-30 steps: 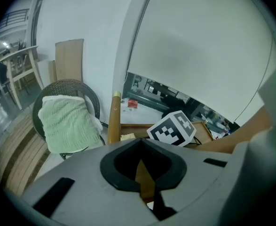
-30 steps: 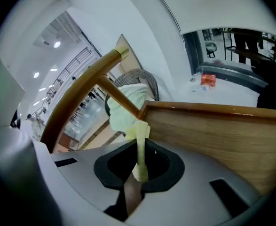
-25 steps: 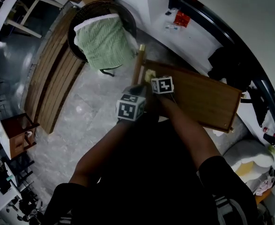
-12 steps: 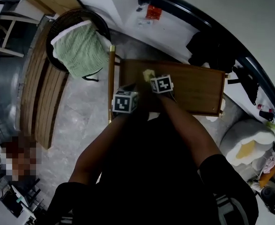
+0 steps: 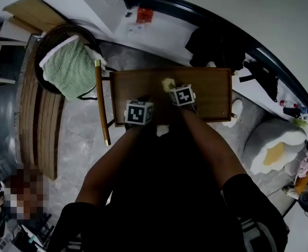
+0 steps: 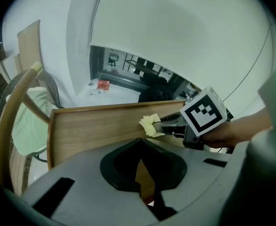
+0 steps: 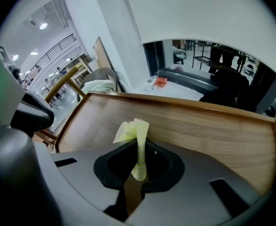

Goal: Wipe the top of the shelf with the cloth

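The shelf top is a brown wooden board lying straight across below me. A small yellow cloth rests on it left of centre, pinched in my right gripper, whose marker cube shows just behind. In the right gripper view the cloth sticks up from the shut jaws over the board. My left gripper hovers beside it at the board's front edge. In the left gripper view its jaws are shut on nothing, and the cloth and right gripper show ahead.
A wicker chair with a green blanket stands to the left, with a yellow wooden rail between it and the shelf. Dark clothing lies behind the shelf, and a white cushion is at the right. A slatted bench is far left.
The head view has swung, so the shelf top now lies level and more to the left. Both grippers stay together at its front, the right still on the cloth.
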A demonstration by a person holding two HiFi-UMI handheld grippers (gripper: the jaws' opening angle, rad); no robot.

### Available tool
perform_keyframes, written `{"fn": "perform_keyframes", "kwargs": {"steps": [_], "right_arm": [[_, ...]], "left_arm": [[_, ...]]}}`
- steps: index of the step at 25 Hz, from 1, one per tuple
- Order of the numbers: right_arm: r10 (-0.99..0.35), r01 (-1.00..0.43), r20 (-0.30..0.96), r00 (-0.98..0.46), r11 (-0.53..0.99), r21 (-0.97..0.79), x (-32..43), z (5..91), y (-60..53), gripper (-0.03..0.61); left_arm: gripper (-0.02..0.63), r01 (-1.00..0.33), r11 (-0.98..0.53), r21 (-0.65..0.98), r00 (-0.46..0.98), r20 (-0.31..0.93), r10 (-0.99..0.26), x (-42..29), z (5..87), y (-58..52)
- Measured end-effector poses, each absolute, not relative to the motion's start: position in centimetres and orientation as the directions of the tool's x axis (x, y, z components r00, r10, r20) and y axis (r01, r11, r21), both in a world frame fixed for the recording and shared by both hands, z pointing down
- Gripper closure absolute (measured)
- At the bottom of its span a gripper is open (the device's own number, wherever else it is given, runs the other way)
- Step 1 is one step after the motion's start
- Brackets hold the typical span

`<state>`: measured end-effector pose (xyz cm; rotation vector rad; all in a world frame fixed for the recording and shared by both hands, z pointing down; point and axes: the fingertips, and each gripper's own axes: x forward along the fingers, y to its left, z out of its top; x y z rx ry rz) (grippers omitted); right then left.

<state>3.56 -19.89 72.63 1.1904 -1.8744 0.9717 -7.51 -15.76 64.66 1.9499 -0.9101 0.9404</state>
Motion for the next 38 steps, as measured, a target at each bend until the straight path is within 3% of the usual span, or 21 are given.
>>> {"fn": "perform_keyframes", "kwargs": {"steps": [14, 24, 38], "right_arm": [[-0.434, -0.966, 0.866, -0.248, 0.18, -0.186, 17.0, 72.3, -17.5, 0.538], [-0.424, -0.994, 0.9, -0.102, 0.067, -0.081, 26.7, 71.8, -15.4, 0.538], [-0.328, -0.993, 0.937, 0.12, -0.035, 0.115, 33.2, 71.3, -13.0, 0.538]], "left_arm": [[0.603, -0.781, -0.513, 0.357, 0.52, 0.826, -0.218, 3.8, 64.7, -14.8], [0.603, -0.735, -0.552, 0.394, 0.576, 0.793, -0.2, 10.8, 64.5, -14.1], [0.603, -0.735, -0.516, 0.441, 0.612, 0.758, -0.225, 11.3, 64.5, -14.6]]}}
